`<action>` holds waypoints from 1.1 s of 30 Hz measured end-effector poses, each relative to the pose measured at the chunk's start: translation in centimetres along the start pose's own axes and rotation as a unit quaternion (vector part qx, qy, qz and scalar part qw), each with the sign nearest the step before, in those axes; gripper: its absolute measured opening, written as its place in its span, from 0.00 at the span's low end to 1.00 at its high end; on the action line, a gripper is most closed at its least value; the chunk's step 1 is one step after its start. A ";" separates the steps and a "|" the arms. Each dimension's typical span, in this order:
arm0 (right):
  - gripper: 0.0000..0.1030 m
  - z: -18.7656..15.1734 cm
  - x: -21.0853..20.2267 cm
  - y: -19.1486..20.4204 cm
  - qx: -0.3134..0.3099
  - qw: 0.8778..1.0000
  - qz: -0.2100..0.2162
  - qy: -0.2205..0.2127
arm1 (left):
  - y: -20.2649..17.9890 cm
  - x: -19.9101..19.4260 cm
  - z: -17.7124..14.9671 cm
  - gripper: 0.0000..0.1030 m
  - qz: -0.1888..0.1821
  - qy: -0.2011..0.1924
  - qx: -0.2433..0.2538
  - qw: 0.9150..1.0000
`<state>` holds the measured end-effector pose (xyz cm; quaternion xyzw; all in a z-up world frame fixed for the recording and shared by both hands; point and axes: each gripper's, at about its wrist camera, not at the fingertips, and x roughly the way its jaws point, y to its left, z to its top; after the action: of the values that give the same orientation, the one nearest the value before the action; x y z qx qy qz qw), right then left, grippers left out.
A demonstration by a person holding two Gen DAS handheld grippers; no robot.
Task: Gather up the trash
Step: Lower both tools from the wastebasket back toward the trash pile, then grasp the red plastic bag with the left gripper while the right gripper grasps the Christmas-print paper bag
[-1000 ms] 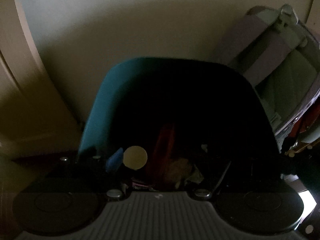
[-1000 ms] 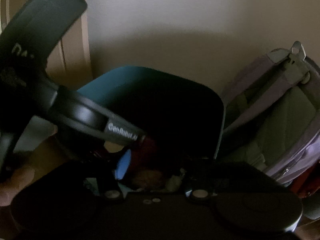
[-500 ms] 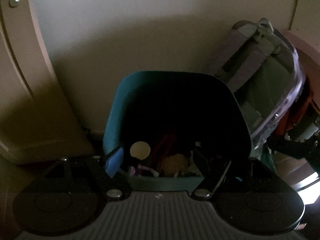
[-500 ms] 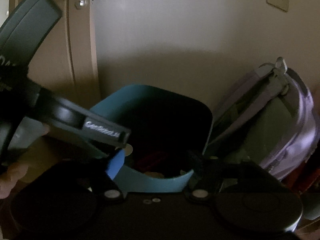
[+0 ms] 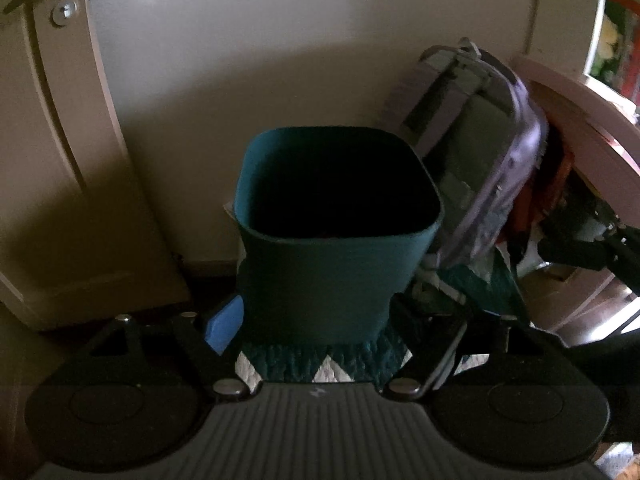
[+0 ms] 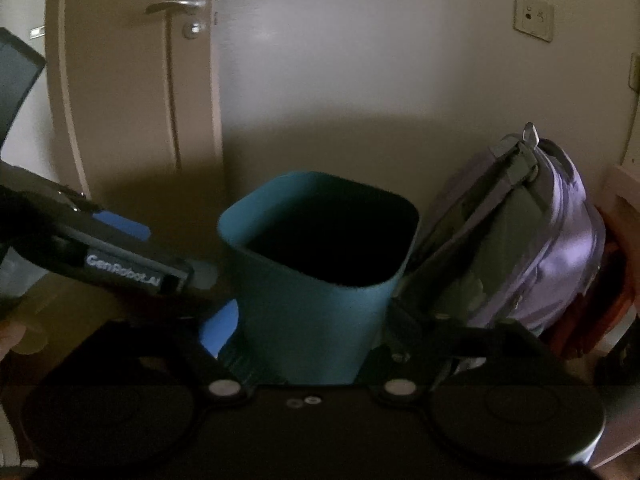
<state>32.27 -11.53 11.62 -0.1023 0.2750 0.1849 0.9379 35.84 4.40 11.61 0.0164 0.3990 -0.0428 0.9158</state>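
A teal trash bin (image 5: 320,272) stands on the floor against the wall, its inside dark; it also shows in the right wrist view (image 6: 316,304). My left gripper (image 5: 320,320) is open and empty, its fingers wide apart in front of the bin's base. My right gripper (image 6: 304,328) is open and empty, also in front of the bin. The left gripper's body (image 6: 120,268) shows at the left of the right wrist view.
A purple backpack (image 6: 532,240) leans right of the bin, also in the left wrist view (image 5: 480,152). A door (image 6: 120,80) with a handle is at the left. A teal and white rug (image 5: 320,360) lies under the bin. A wall socket (image 6: 534,16) sits high right.
Both grippers have pulled back and up from over the bin's opening. The trash inside, seen earlier, is now out of sight, and the whole bin shows from outside.
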 end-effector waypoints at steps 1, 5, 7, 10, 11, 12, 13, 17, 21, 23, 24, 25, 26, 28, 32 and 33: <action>0.80 -0.5 -0.5 0.2 0.001 1.000 0.001 0.005 | -0.1 -0.5 -0.6 0.78 -0.003 -0.001 0.000 1.000; 0.81 -2.6 -1.9 1.1 0.002 1.000 0.008 0.019 | -0.3 -2.1 -3.6 0.78 -0.021 0.001 0.005 1.000; 0.81 -3.7 -2.3 1.6 -0.001 1.000 0.010 0.026 | -0.4 -2.4 -5.1 0.78 -0.032 0.003 0.008 0.999; 0.81 -5.2 -2.6 1.8 0.004 0.999 0.016 0.034 | -0.3 -2.6 -7.3 0.78 -0.048 0.010 0.009 0.999; 0.82 -5.7 -2.8 1.9 0.007 0.999 0.019 0.037 | -0.2 -2.5 -8.2 0.78 -0.050 0.012 0.008 0.999; 0.82 -6.3 -2.8 1.9 0.010 0.999 0.020 0.040 | -0.2 -2.4 -9.0 0.78 -0.051 0.014 0.009 0.999; 0.82 -6.9 -2.8 1.9 0.014 0.999 0.023 0.043 | -0.1 -2.3 -9.7 0.79 -0.053 0.015 0.012 0.998; 0.82 -9.9 -2.1 1.9 0.033 0.997 0.032 0.058 | 0.1 -1.2 -12.6 0.98 -0.054 0.022 0.030 0.998; 0.83 -13.9 -0.5 2.1 0.044 0.995 0.036 0.077 | 0.6 1.2 -15.6 0.99 -0.057 0.043 0.044 0.996; 0.83 -16.2 0.7 2.3 0.049 0.994 0.038 0.087 | 1.0 2.7 -17.1 0.99 -0.055 0.060 0.049 0.995; 0.83 -17.3 1.5 2.2 0.056 0.993 0.042 0.094 | 1.3 3.7 -17.8 0.99 -0.050 0.070 0.053 0.995; 0.83 -18.5 2.2 2.2 0.062 0.992 0.047 0.102 | 1.5 4.8 -18.5 0.99 -0.047 0.080 0.056 0.994; 0.83 -19.5 3.0 2.1 0.066 0.991 0.049 0.107 | 1.9 6.0 -19.3 0.99 -0.046 0.092 0.059 0.993; 0.83 -21.5 4.8 2.1 0.075 0.989 0.048 0.117 | 2.5 8.3 -20.6 0.99 -0.045 0.117 0.061 0.990; 0.83 -25.0 8.4 2.4 0.089 0.983 0.062 0.145 | 4.0 13.3 -23.1 0.99 -0.050 0.170 0.050 0.983; 0.83 -25.8 9.3 2.7 0.087 0.982 0.067 0.153 | 4.3 14.8 -23.8 0.99 -0.048 0.184 0.052 0.980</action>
<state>26.11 -13.95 -15.17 -0.0288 0.4368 0.2045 0.8755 28.87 9.26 -15.43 0.0526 0.5580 -0.1039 0.8216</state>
